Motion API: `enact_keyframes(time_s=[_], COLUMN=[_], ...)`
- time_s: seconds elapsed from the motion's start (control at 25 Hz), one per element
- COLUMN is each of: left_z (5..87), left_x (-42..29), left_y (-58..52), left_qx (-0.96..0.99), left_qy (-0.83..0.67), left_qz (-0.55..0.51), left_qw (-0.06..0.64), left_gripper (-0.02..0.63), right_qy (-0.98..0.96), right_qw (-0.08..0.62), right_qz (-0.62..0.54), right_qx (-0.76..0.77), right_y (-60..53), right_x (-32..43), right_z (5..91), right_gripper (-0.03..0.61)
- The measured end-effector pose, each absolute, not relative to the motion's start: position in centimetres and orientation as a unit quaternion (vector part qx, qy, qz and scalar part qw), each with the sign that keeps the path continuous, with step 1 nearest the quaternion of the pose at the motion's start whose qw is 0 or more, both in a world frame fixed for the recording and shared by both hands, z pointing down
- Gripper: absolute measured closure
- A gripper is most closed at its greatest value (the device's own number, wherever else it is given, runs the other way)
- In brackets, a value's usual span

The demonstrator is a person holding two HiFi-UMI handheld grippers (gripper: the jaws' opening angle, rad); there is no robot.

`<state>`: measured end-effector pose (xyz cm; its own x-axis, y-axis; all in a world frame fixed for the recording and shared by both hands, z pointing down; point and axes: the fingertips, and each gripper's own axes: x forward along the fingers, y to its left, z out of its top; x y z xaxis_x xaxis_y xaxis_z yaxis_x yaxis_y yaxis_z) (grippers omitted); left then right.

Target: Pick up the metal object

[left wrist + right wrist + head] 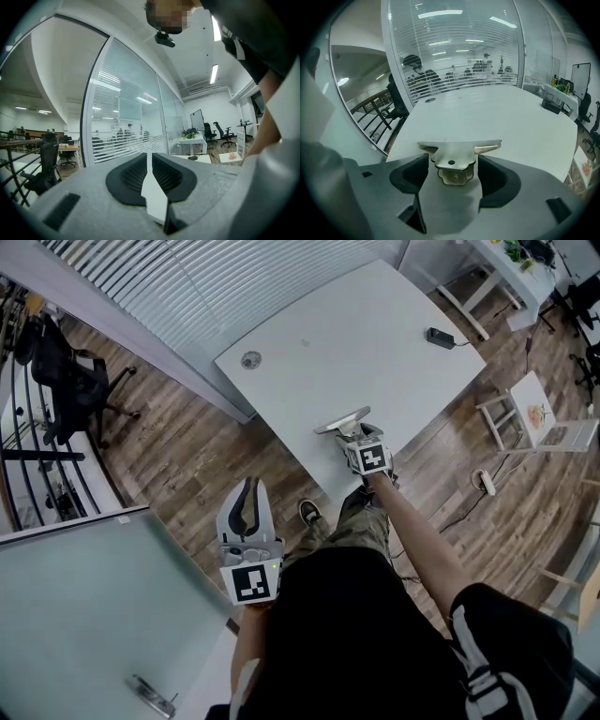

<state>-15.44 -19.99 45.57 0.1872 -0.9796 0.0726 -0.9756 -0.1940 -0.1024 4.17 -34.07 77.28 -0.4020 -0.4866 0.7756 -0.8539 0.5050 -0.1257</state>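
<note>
Dull silver on the metal object (457, 157), plain white on the bench (375, 343), brown wood grain on the floor (187, 460), black-and-white squares on the grey left gripper (247, 486), camouflage on the trousers (361, 517).

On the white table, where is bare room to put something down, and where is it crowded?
The middle of the white table is bare, between the round grommet at one side and the black device at the other. Crowded only at the near edge, where the open right gripper straddles the metal object.
</note>
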Motion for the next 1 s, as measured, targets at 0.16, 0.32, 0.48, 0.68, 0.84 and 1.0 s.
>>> enact_keyframes(time_s=[0.16,0.32,0.48,0.68,0.84,1.0], left_z=[45.6,45.6,45.8,45.8,45.9,46.0], left_x=[-15.5,-15.5,-15.6,-15.4,-15.3,-15.2], left_y=[-20.2,-20.3,-20.3,-20.2,-20.2,-20.2], left_qx=[-0.768,-0.767,-0.767,-0.766,-0.763,-0.764], left_qy=[0.637,0.639,0.639,0.640,0.643,0.642], left_qz=[-0.061,-0.059,-0.061,-0.062,-0.061,-0.060], left_qw=[0.014,0.012,0.009,0.009,0.007,0.006], left_gripper=[0.581,0.581,0.581,0.581,0.581,0.581], right_qy=[-0.787,-0.784,-0.777,-0.779,-0.779,-0.778], right_qw=[0.349,0.351,0.362,0.369,0.374,0.374], right_qz=[0.269,0.273,0.261,0.241,0.242,0.245], right_qx=[0.432,0.433,0.444,0.446,0.441,0.440], right_y=[-34.7,-34.8,-35.0,-35.2,-35.2,-35.4], right_x=[4.2,4.4,4.7,4.6,4.6,4.6], right_z=[77.6,78.6,78.4,78.3,78.4,78.3], right_gripper=[0.285,0.285,0.285,0.287,0.287,0.288])
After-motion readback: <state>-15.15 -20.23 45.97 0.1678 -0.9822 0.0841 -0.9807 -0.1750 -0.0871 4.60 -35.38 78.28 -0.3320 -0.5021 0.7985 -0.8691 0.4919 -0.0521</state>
